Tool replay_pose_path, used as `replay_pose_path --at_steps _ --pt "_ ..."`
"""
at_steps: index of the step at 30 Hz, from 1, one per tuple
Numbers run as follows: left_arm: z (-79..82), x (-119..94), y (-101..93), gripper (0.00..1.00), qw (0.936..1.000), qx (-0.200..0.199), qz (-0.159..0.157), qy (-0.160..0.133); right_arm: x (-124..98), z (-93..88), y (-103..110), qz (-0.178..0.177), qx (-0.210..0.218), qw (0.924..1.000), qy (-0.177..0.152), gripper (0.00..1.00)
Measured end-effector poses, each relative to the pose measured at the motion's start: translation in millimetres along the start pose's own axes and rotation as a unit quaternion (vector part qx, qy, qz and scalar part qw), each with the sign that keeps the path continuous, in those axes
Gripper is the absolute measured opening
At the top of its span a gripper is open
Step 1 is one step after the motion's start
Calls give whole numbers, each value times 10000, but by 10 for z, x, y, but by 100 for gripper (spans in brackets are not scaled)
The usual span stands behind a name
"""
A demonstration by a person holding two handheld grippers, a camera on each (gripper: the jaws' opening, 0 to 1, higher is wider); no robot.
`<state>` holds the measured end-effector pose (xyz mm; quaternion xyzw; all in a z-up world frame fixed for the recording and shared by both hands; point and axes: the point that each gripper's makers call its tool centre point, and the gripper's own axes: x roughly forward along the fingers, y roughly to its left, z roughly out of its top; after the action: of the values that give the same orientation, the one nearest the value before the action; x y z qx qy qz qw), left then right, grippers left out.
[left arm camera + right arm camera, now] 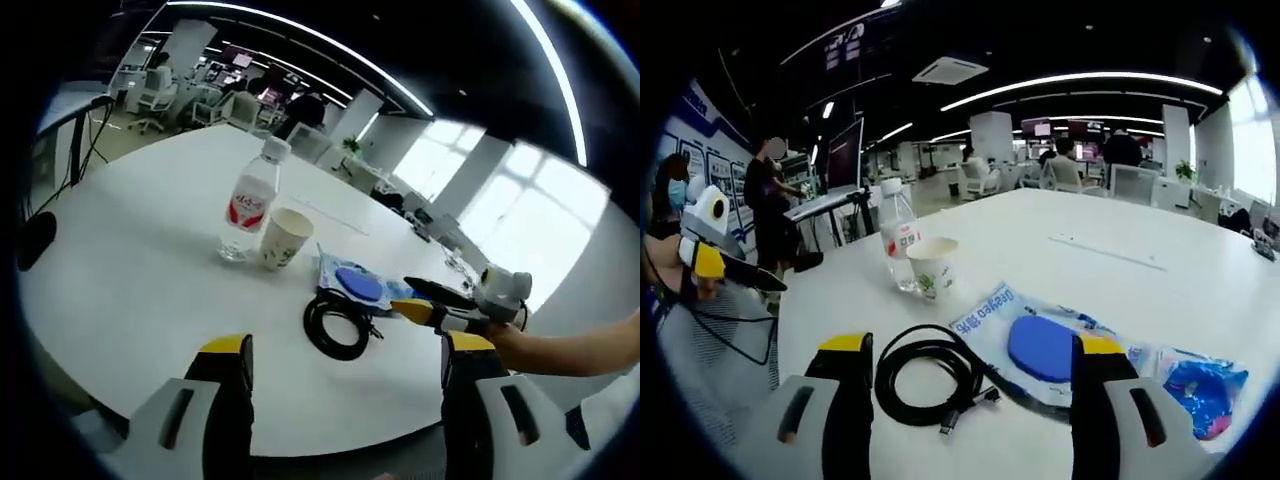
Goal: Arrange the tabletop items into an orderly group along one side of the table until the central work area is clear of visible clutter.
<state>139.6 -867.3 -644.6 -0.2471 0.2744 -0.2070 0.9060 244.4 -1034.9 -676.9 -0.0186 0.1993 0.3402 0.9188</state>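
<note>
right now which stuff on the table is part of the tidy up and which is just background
For the job:
water bottle
paper cup
coiled black cable
blue-printed packet
second blue packet

Just background:
office chairs
monitor on a stand
people standing

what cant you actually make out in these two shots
- Printing on the plastic packet with the blue disc, right gripper view: too small and blurred to read.
- Second blue packet, right gripper view: cut off by the dark rim, contents unclear.
- Water bottle label, left gripper view: too small to read.
- Black cable far plug, right gripper view: hidden behind the right gripper.
- Paper cup contents: rim angle hides them.
</note>
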Motion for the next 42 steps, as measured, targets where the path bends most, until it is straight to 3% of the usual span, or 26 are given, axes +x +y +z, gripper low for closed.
replay_pose_path --at_steps 4,13,23,26,30,38,42 --pt "-35 90 -20 73 9997 102 -88 184 -39 -18 3 -20 26 10000 -9 77" --pt "88 306 -34 71 9990 295 -169 295 -136 -197 -56 -147 183 9996 153 72" --pt "-24 735 -46 68 9965 402 -180 710 -188 -301 -57 -317 369 9983 316 66" --pt "-67 843 -112 67 9937 593 -285 910 -218 -315 -36 -338 415 9981 308 65" --pt "-48 947 -99 67 9928 617 -339 974 -224 -375 -26 -376 484 9972 419 62" --pt "-163 1126 80 65 9885 749 -25 1311 -76 -516 131 -383 713 9934 814 54" --pt "-231 1188 111 64 9861 762 115 1472 -43 -511 129 -493 954 9910 794 53"
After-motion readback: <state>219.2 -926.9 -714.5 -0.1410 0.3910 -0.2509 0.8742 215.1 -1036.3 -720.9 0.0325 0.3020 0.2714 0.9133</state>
